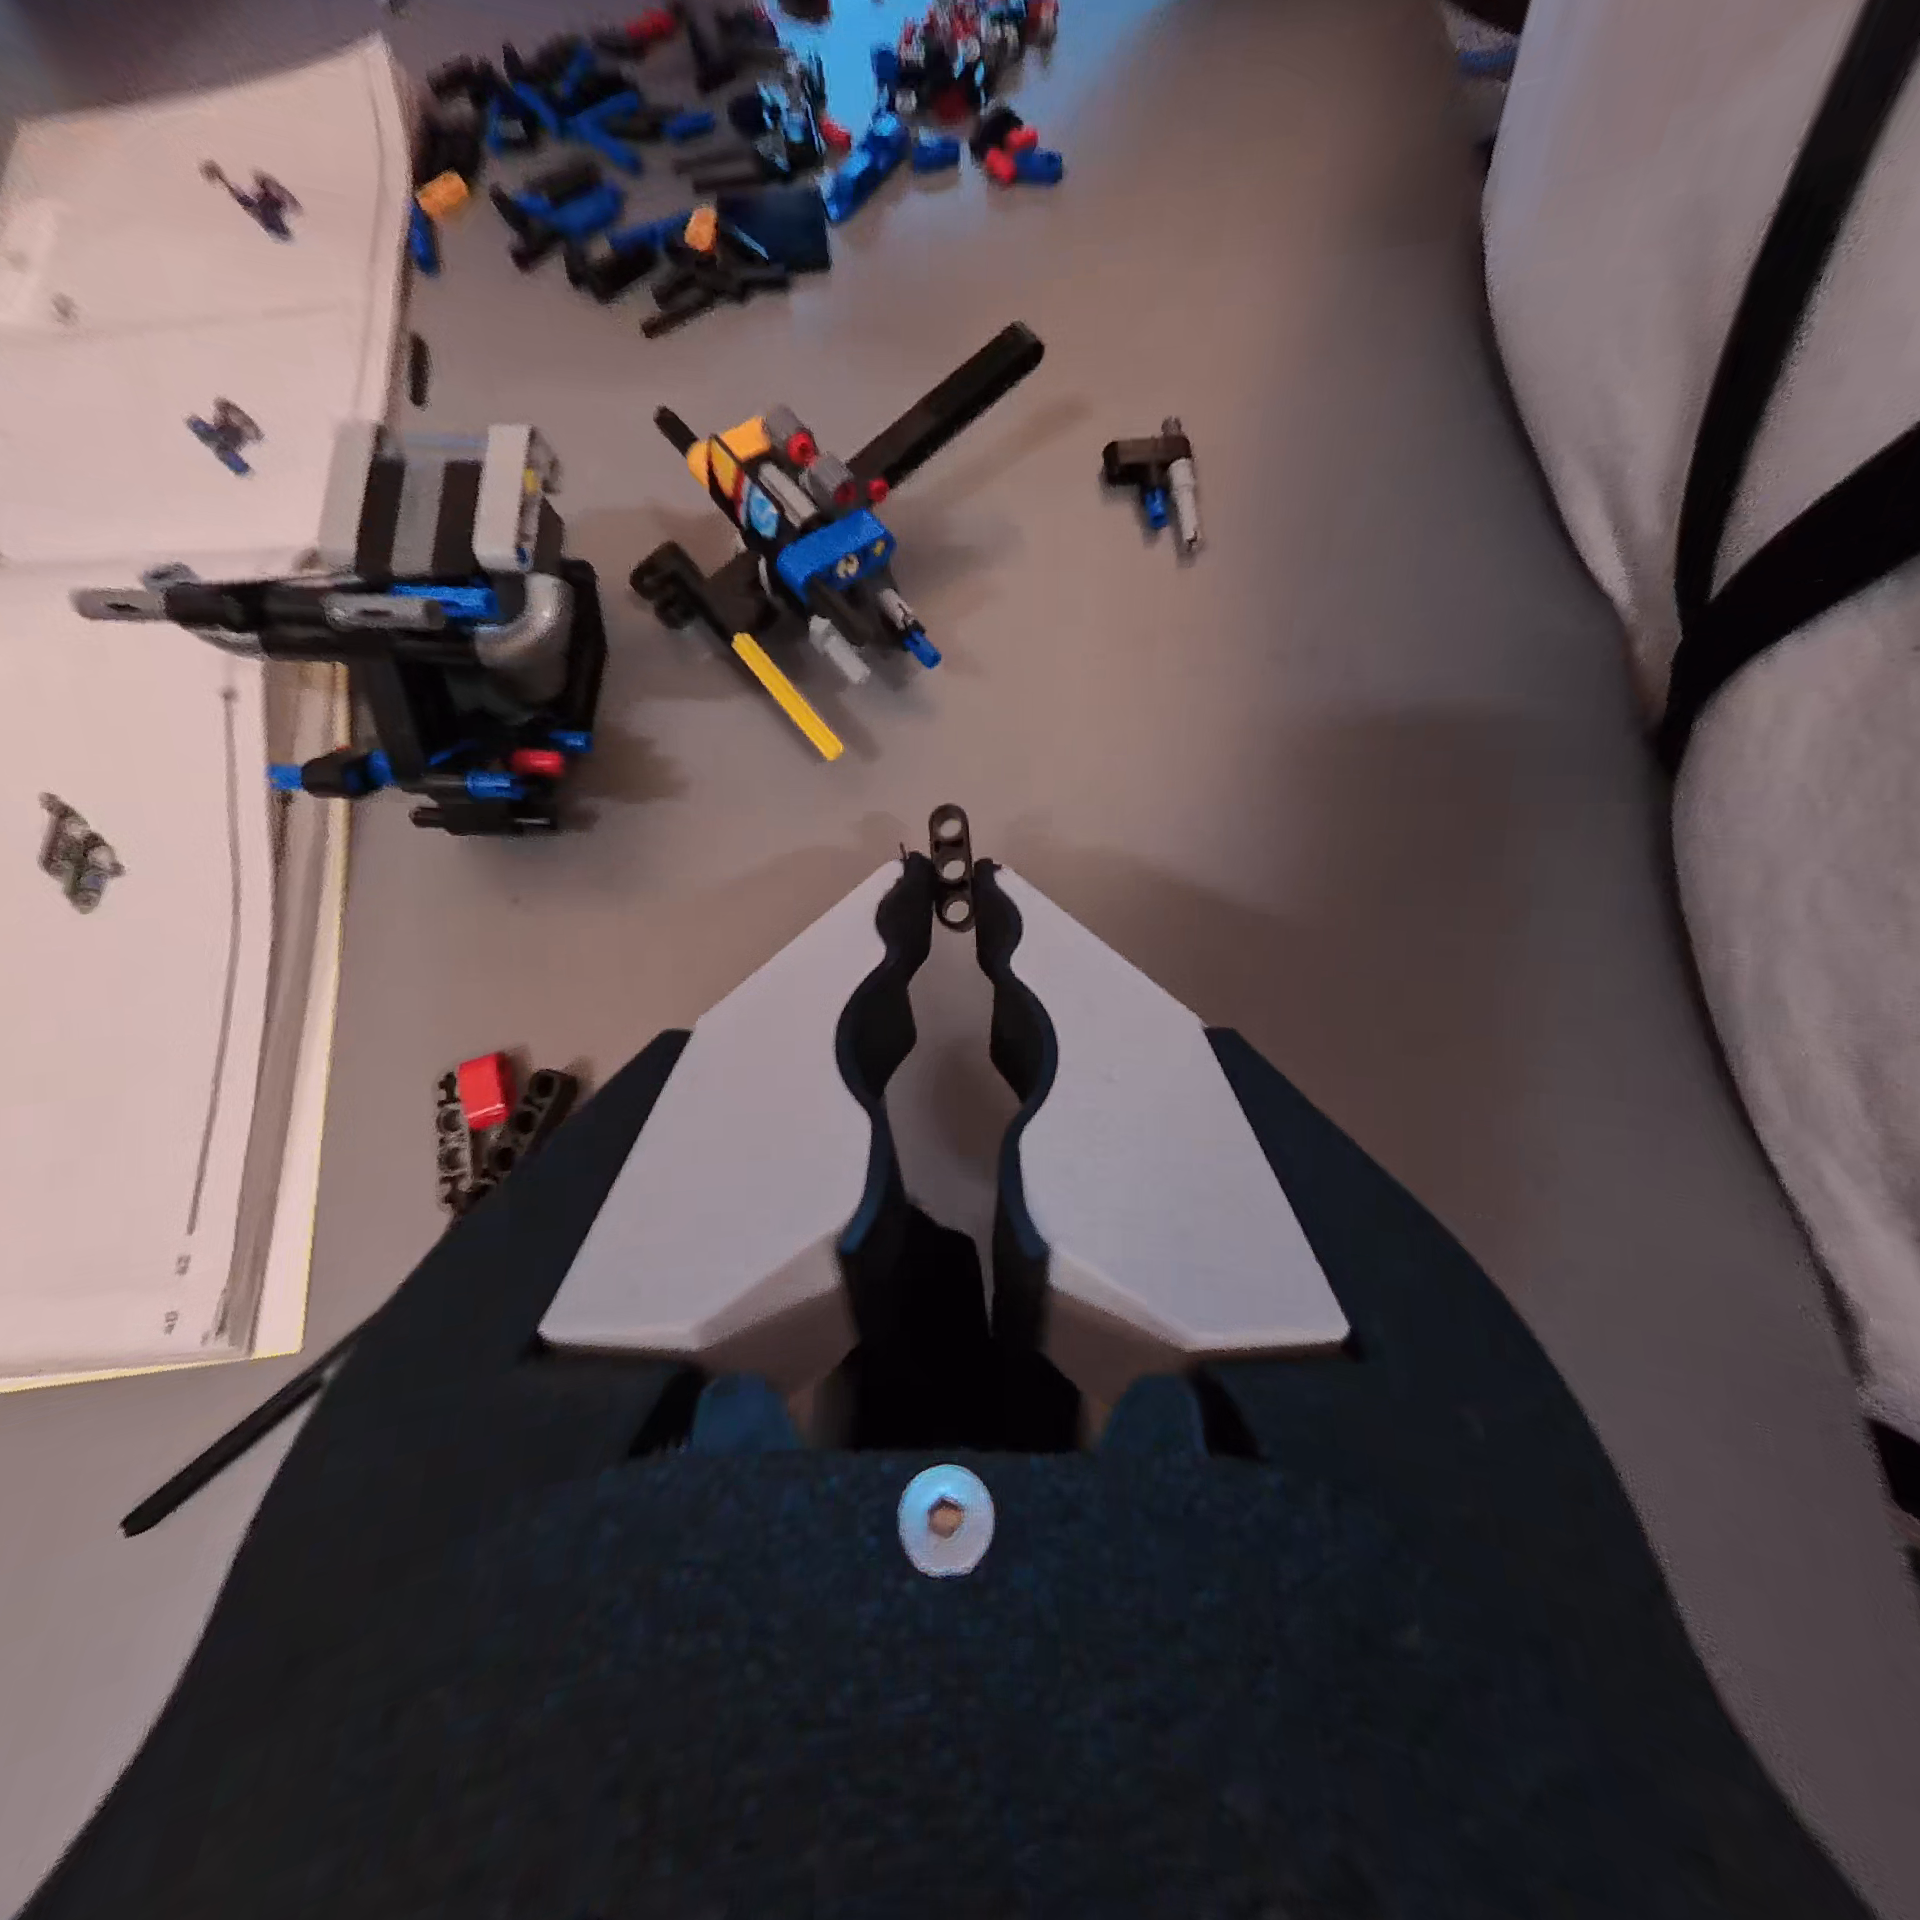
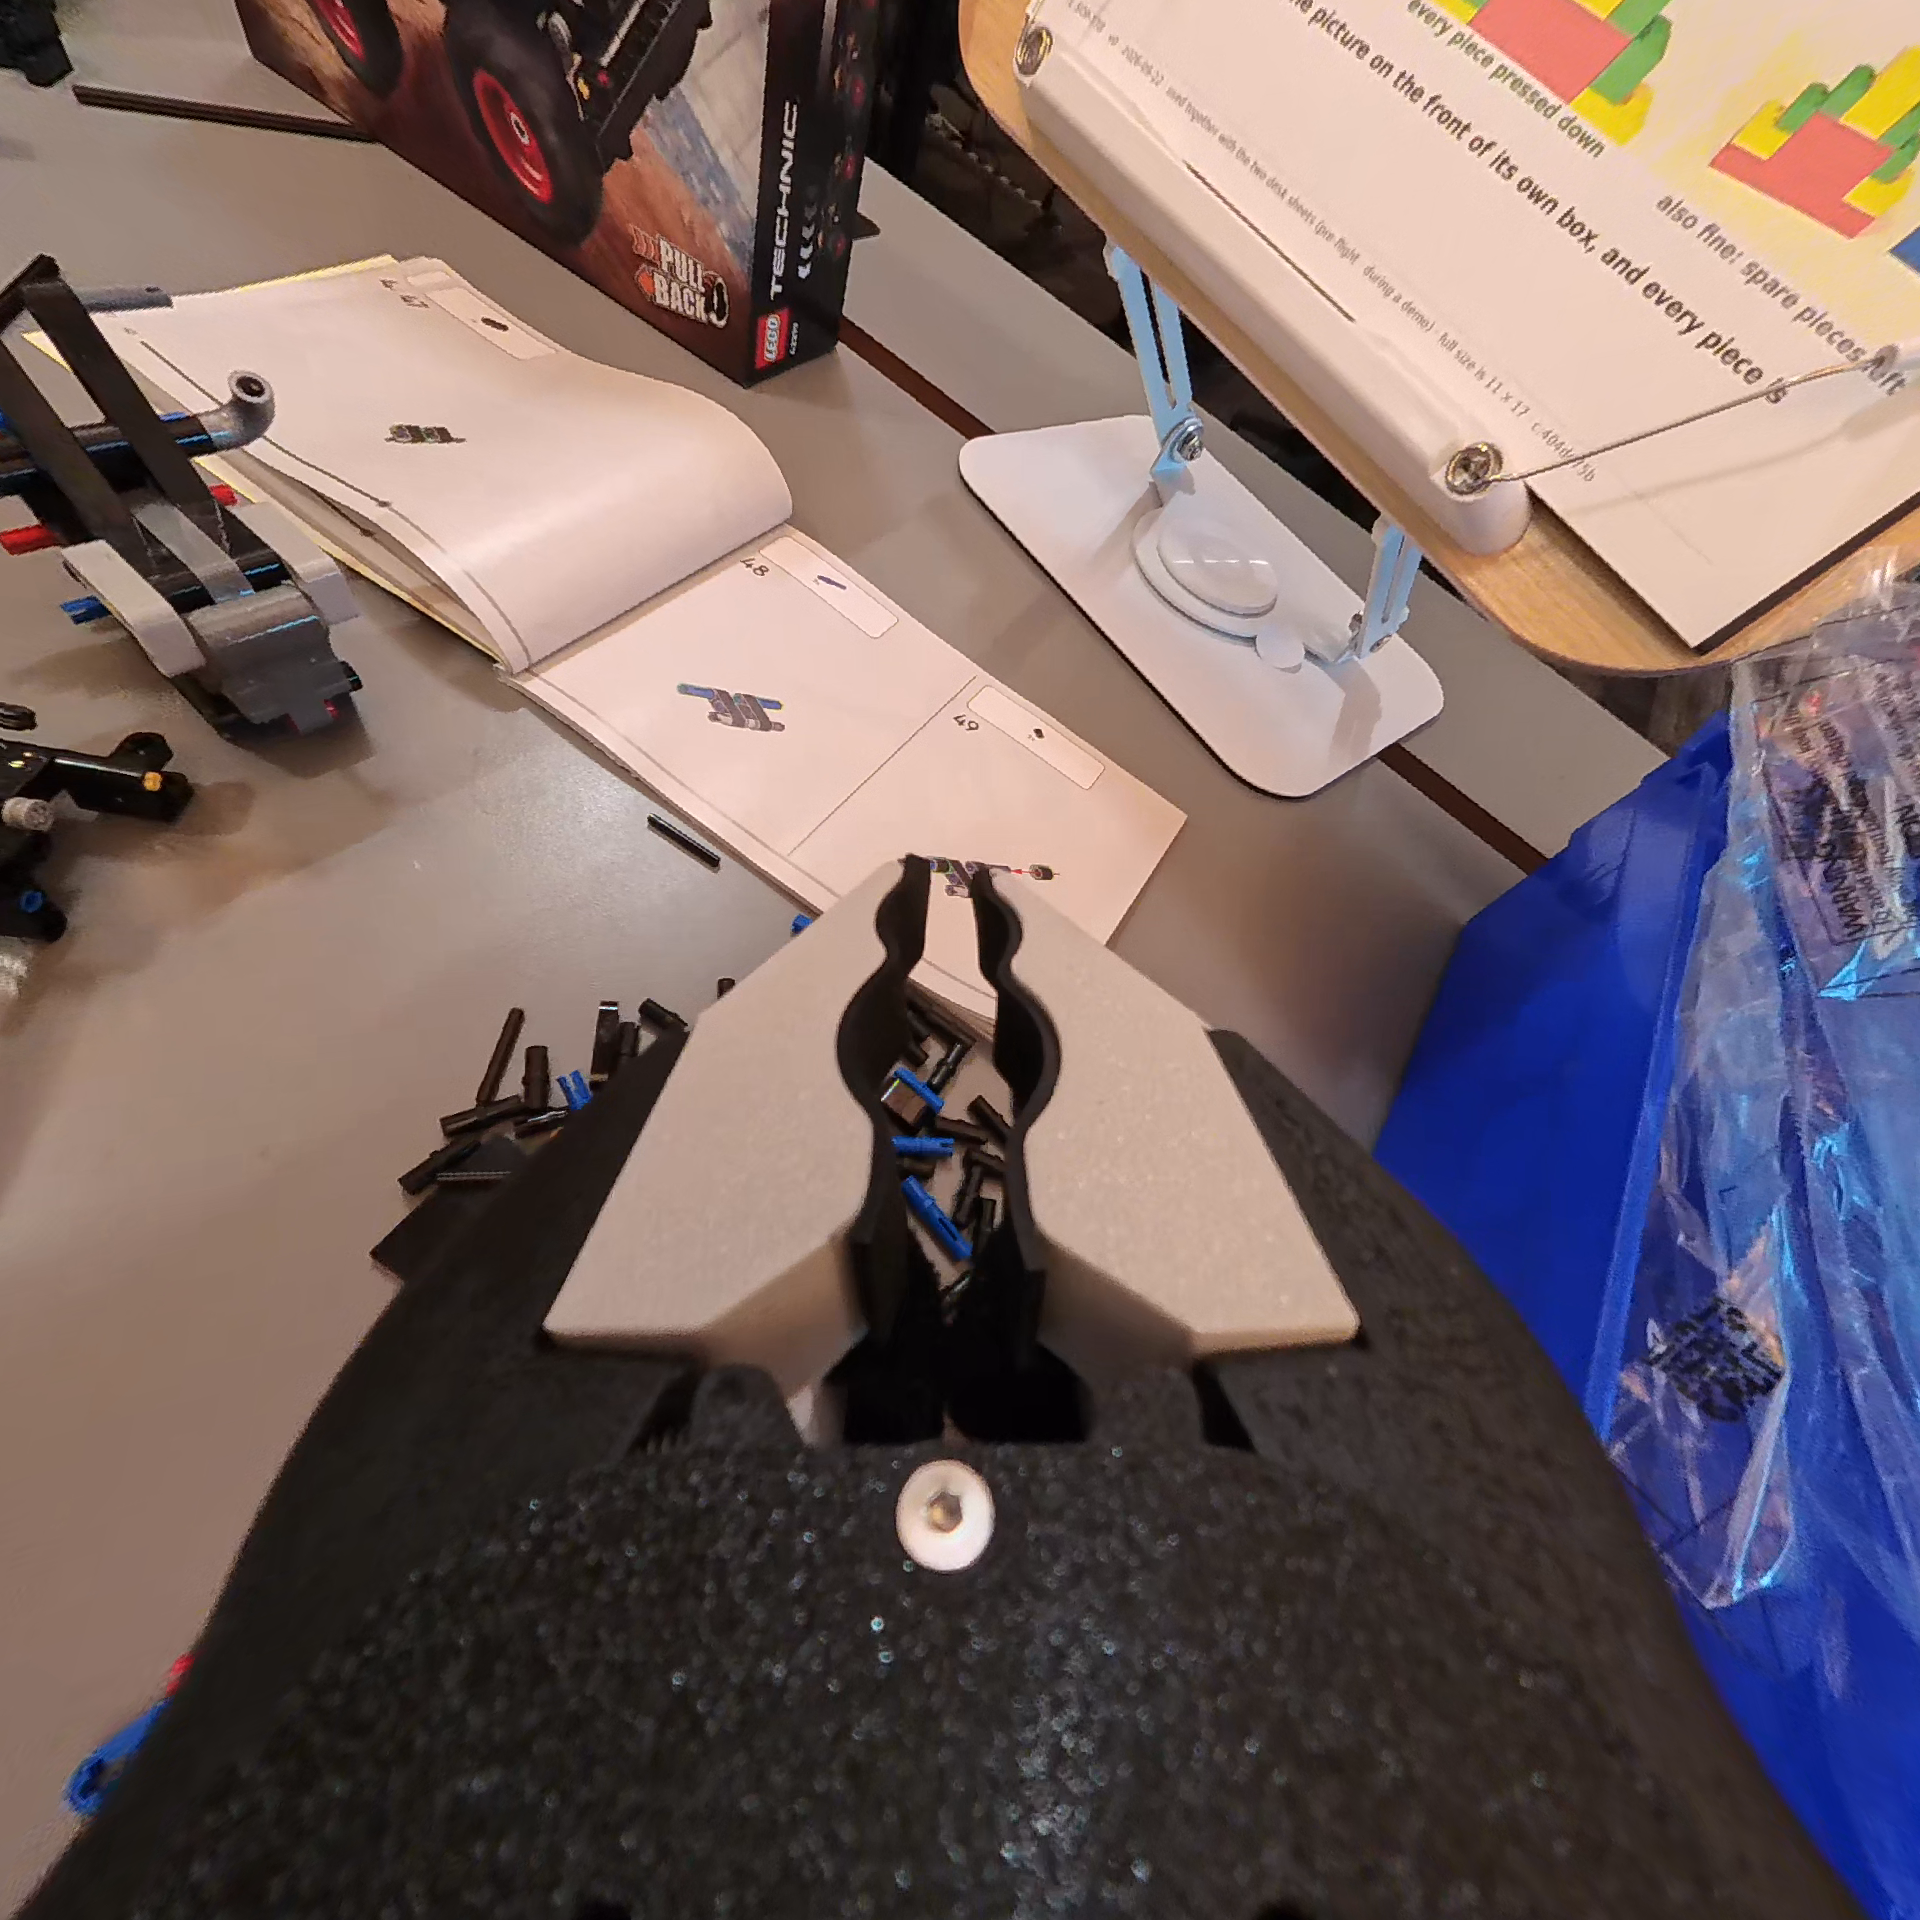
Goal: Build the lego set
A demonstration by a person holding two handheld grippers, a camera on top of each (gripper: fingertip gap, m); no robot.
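Observation:
My left gripper (image 1: 951,873) is shut on a small black three-hole beam (image 1: 950,847) and holds it upright above the grey table. Beyond it lie a blue, orange and yellow sub-assembly (image 1: 800,520) and a larger black-and-grey chassis (image 1: 457,623). The chassis also shows in the right wrist view (image 2: 208,592). My right gripper (image 2: 948,881) is slightly open and empty. It hovers over the near edge of the open instruction booklet (image 2: 748,675), above a pile of black and blue pins (image 2: 520,1101).
Loose parts pile (image 1: 727,135) lies at the far end, a small black-grey piece (image 1: 1158,478) to the right, and red and black parts (image 1: 488,1112) near the booklet (image 1: 156,623). The set box (image 2: 644,177), a sheet stand (image 2: 1195,582) and a blue bin with a plastic bag (image 2: 1662,1039) stand around. Left tips to right tips: about 30 cm. The small black-grey piece (image 1: 1158,478) is about 15 cm from my left fingertips and 25 cm from my right.

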